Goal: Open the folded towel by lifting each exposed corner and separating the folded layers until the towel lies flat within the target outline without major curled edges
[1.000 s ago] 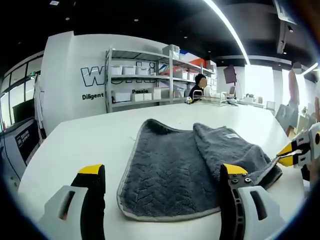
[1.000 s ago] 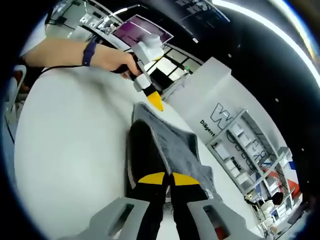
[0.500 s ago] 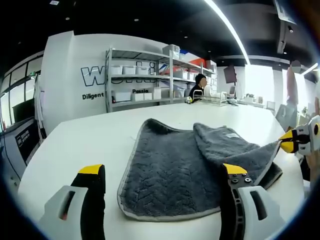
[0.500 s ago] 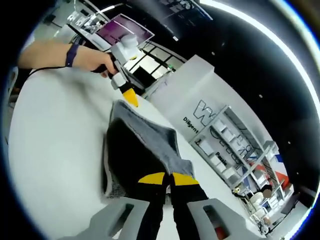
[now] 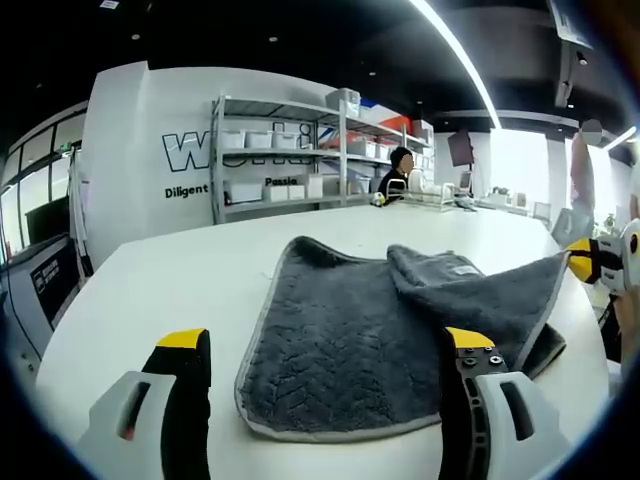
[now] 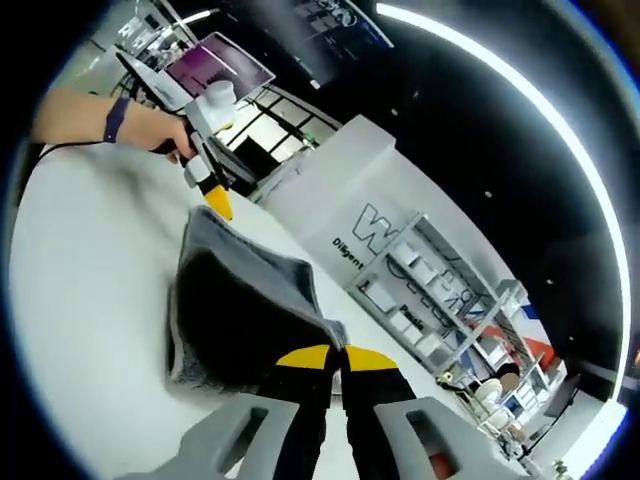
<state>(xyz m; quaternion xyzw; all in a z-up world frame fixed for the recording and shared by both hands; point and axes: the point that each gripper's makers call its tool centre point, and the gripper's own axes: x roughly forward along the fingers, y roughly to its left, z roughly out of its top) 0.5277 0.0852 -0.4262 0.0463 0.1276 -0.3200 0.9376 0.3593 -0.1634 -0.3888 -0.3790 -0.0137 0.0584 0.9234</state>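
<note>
A dark grey towel with a pale hem lies partly folded on the white table. Its right-hand flap is raised by one corner, which my right gripper holds above the table at the right edge of the left gripper view. In the right gripper view, my right gripper is shut on that corner, and the towel hangs from it down to the table. My left gripper stands open near the towel's near hem, with nothing between its jaws. A hand holds the left gripper beyond the towel's far end.
The white table spreads wide around the towel. Metal shelving with white boxes stands against the far wall. A person sits at a desk far behind. The table's left edge drops off near dark panels.
My right gripper has risen with the towel corner, pulling the right flap up and taut off the lower layer. The left gripper has stayed put and open.
</note>
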